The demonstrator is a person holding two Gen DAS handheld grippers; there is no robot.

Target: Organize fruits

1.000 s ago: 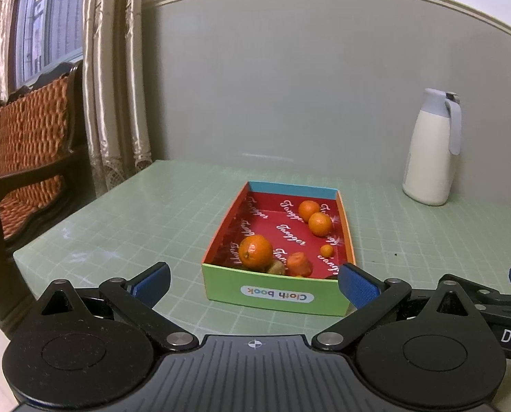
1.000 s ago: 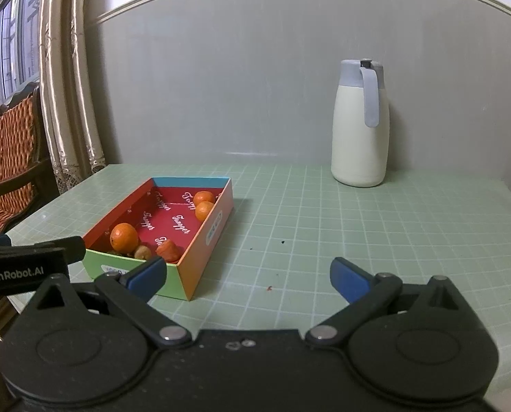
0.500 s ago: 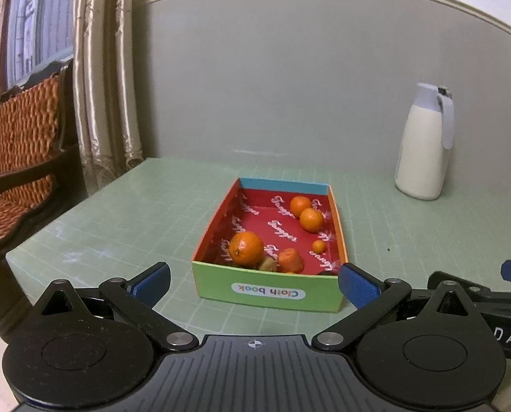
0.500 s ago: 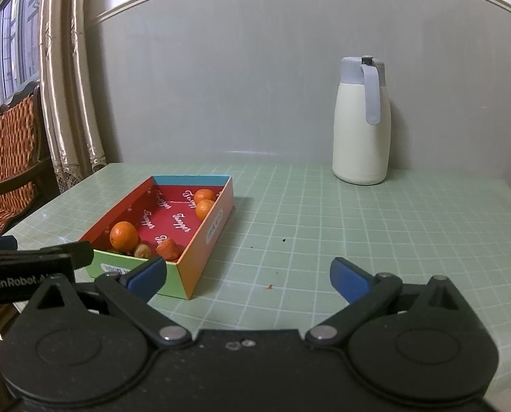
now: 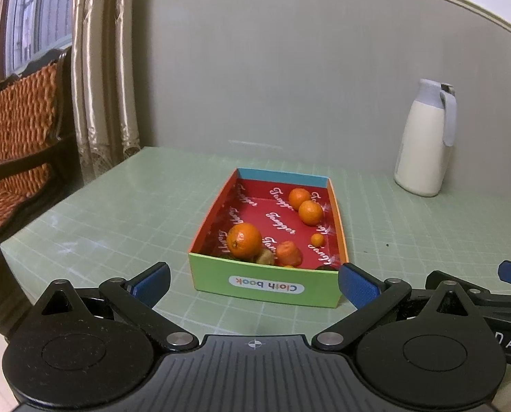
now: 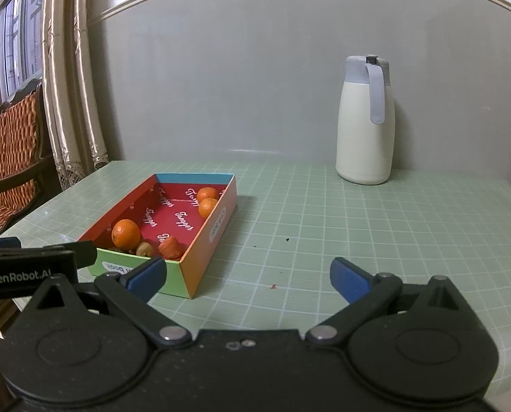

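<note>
Two grippers hung wide open and empty just short of the box (image 5: 267,286): the left gripper (image 5: 253,283) faced its green end wall, the right gripper (image 6: 248,276) sat off its orange side. Inside the box lay a large orange (image 5: 244,240) near that end wall, two smaller oranges (image 5: 310,213) toward the far end. Well beyond the box stood a white jug (image 6: 364,122).
</note>
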